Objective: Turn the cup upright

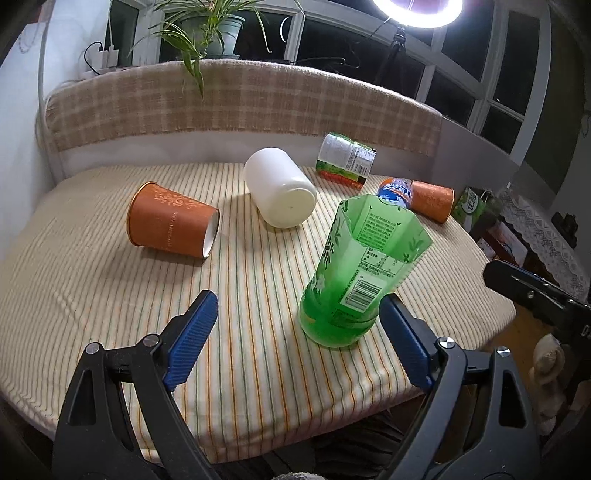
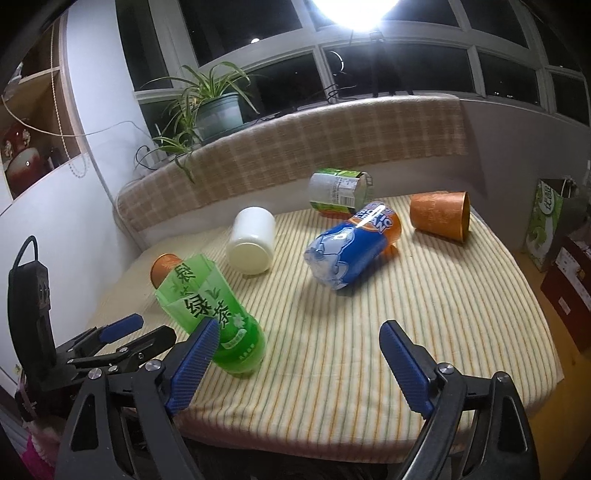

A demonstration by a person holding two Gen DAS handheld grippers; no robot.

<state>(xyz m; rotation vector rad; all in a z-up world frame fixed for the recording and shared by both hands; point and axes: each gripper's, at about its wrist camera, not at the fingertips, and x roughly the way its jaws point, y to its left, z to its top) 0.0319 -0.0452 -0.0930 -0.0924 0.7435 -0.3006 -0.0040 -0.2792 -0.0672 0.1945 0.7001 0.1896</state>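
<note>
A green cut-bottle cup [image 1: 354, 273] [image 2: 210, 306] stands upright on the striped tablecloth [image 1: 110, 295], mouth up. My left gripper [image 1: 298, 297] is open. The green cup's base sits just inside its right finger, and the pads do not clamp it. Lying on their sides are an orange paper cup [image 1: 170, 225] [image 2: 164, 267], a white cup [image 1: 280, 188] [image 2: 251, 240], a blue printed cup [image 2: 351, 247], a second orange cup [image 1: 432, 199] [image 2: 439, 216] and a green-and-white cup [image 1: 345, 158] [image 2: 340, 192]. My right gripper [image 2: 299, 326] is open over the near table edge, holding nothing.
A checked cushion back [image 1: 240, 107] borders the table's far side, with a potted plant [image 2: 214, 110] on the sill behind it. A ring light [image 1: 417, 11] glares above. Boxes and a green bag [image 2: 546, 221] stand on the floor at the right.
</note>
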